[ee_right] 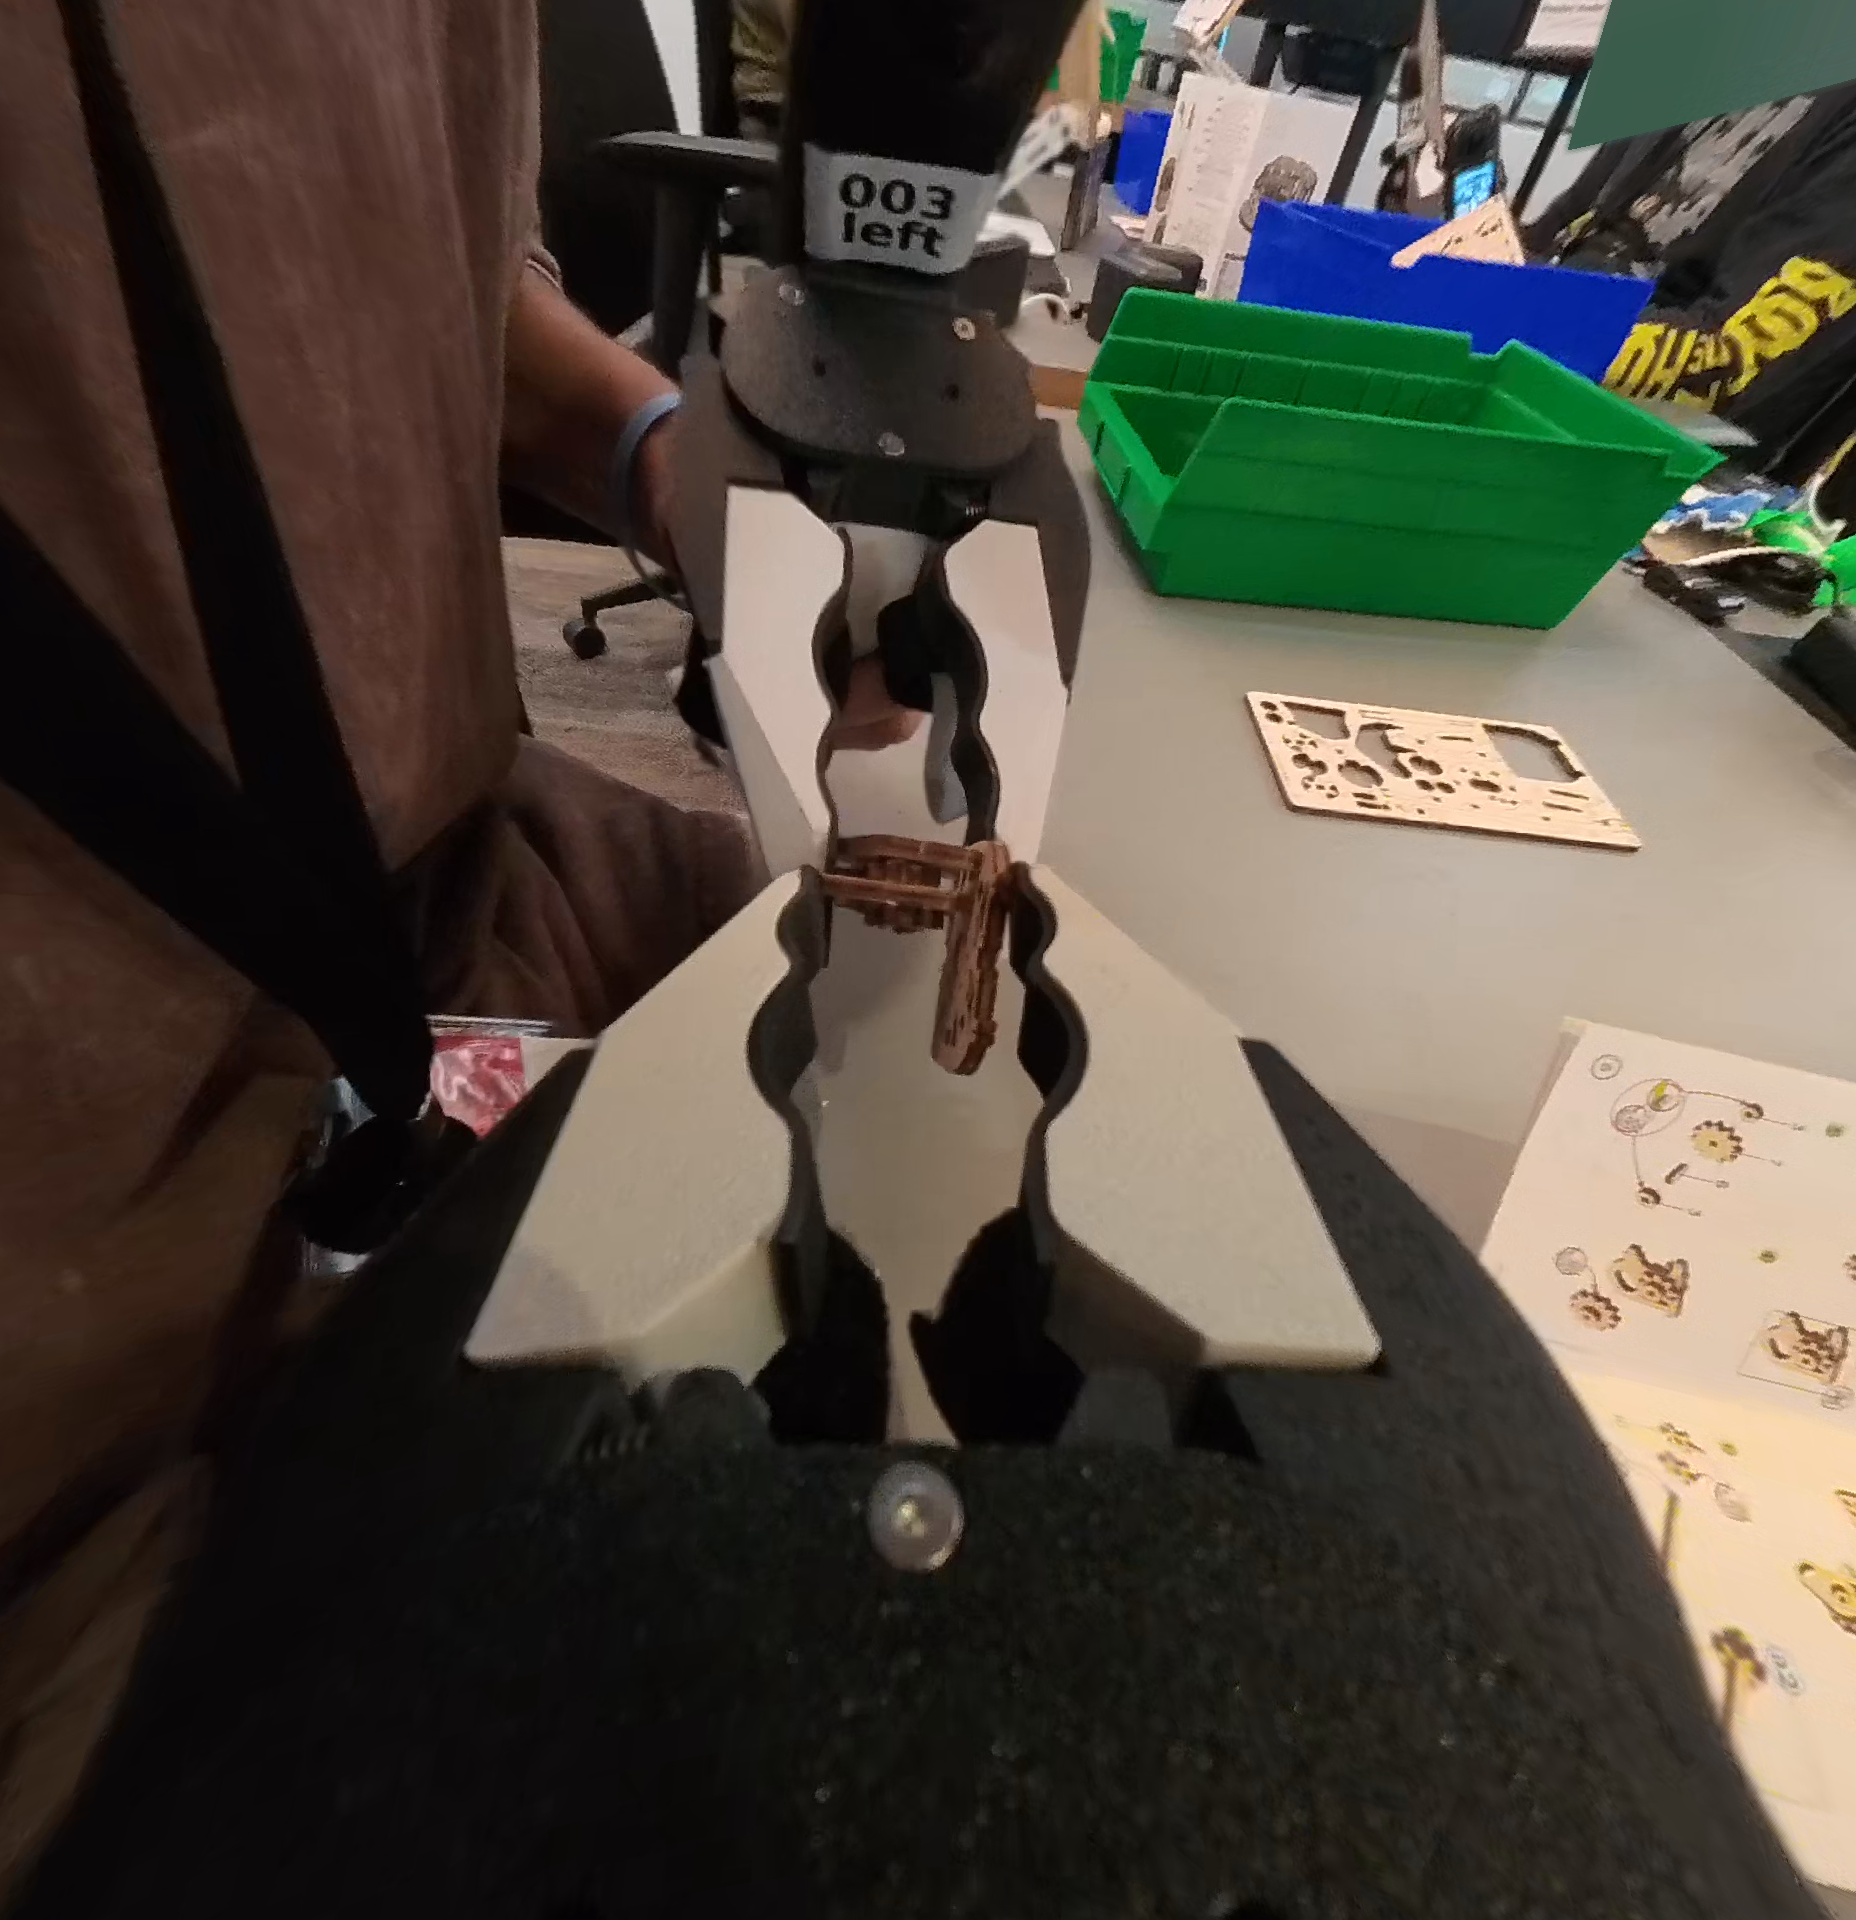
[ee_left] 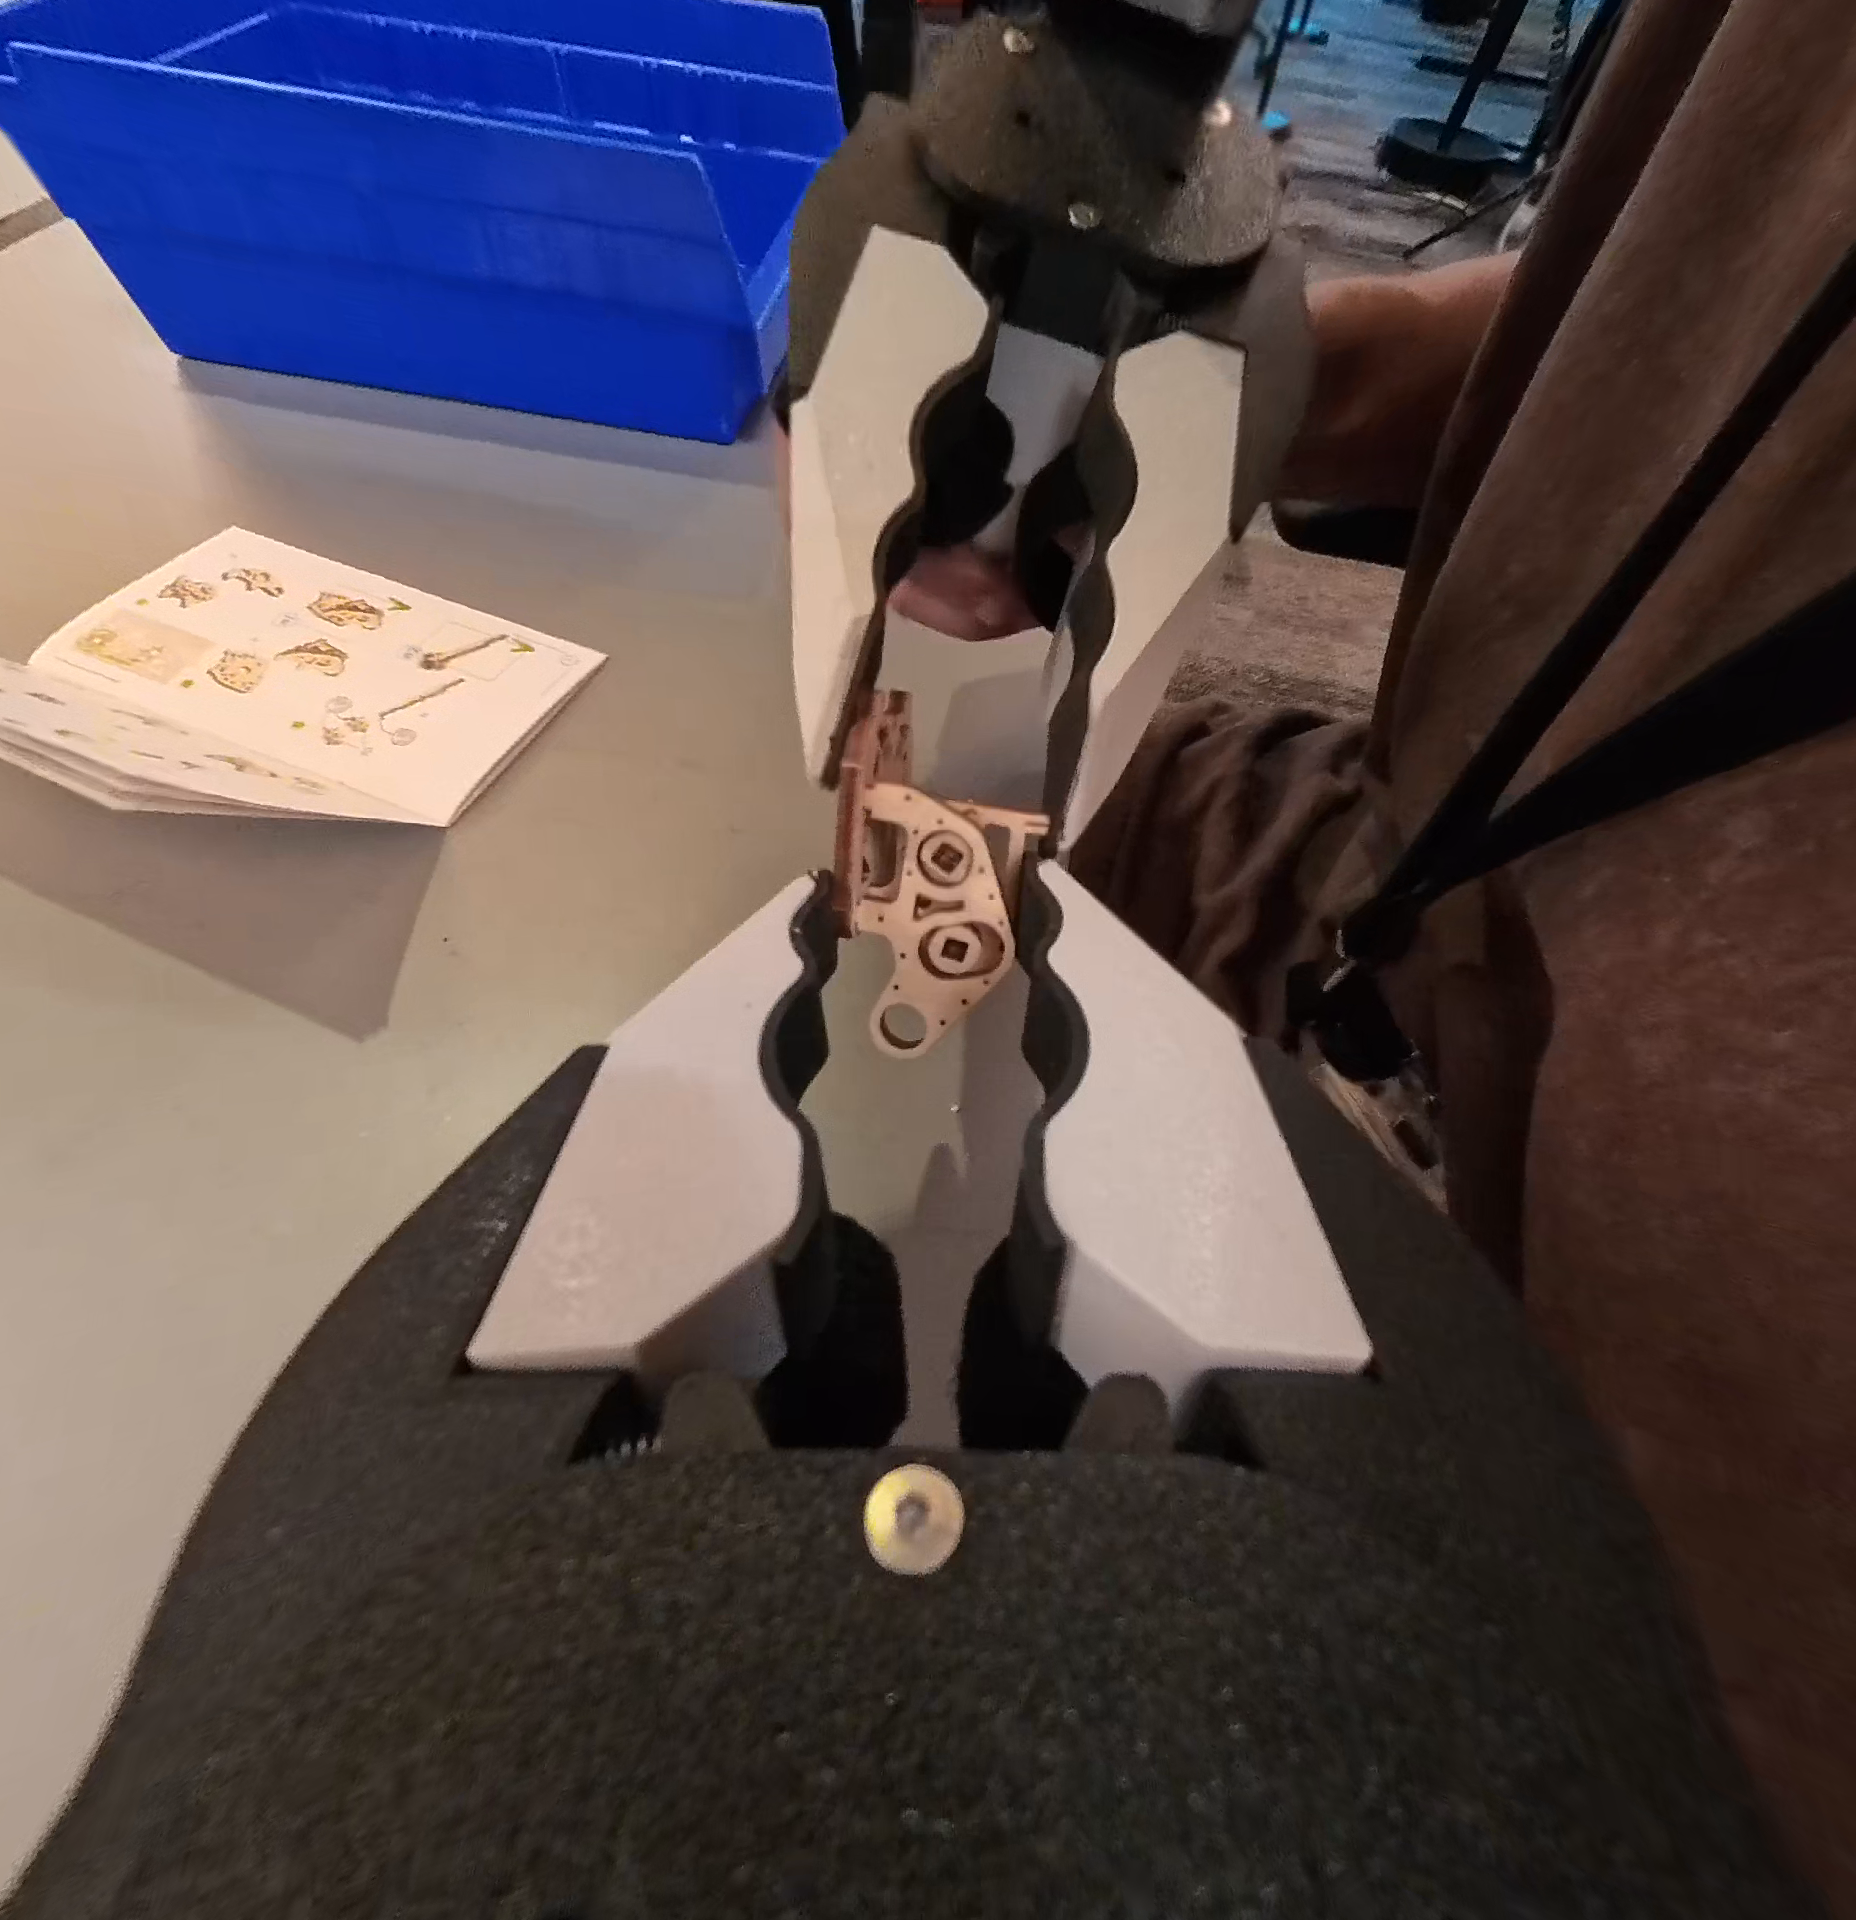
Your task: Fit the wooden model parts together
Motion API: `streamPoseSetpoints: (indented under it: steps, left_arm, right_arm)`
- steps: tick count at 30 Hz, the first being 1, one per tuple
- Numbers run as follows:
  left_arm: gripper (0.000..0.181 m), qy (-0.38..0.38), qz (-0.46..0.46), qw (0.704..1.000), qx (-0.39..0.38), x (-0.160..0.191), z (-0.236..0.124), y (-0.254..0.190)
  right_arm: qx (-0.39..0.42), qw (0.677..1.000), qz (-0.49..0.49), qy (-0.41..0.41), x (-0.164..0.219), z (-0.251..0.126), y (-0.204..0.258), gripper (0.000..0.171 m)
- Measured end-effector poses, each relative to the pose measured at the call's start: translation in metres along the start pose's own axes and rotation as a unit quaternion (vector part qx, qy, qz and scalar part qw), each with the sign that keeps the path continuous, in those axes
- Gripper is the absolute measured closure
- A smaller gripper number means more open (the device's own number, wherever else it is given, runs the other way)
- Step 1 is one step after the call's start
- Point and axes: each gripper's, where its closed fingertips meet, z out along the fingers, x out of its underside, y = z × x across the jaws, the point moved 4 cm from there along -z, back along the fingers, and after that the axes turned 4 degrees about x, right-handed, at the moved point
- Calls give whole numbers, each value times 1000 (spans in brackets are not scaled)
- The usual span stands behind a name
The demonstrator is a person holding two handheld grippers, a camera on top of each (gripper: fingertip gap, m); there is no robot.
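Office-like workroom: grey desks [ee_right: 1423,935], swivel chair [ee_right: 675,312], plastic parts bins [ee_right: 1350,499].

Left claw [ee_left: 929,914] and right claw [ee_right: 913,894] meet tip-to-tip, gripping.

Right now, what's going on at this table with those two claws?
A person in a brown top holds two handheld claws tip to tip above the grey table. The left claw and the right claw both grip one small laser-cut wooden model assembly, which is off the table between them. A punched-out wooden parts sheet, an open instruction booklet, a green plastic bin and a blue plastic bin sit nearby.
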Motion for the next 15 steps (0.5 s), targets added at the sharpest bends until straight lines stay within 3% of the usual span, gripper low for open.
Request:
streamPoseSetpoints:
  steps: [15]
  left_arm:
    - [149,12,34,999,-25,0,2,-3]
  right_arm:
    - [0,1000,8,15,2,-1,0,138]
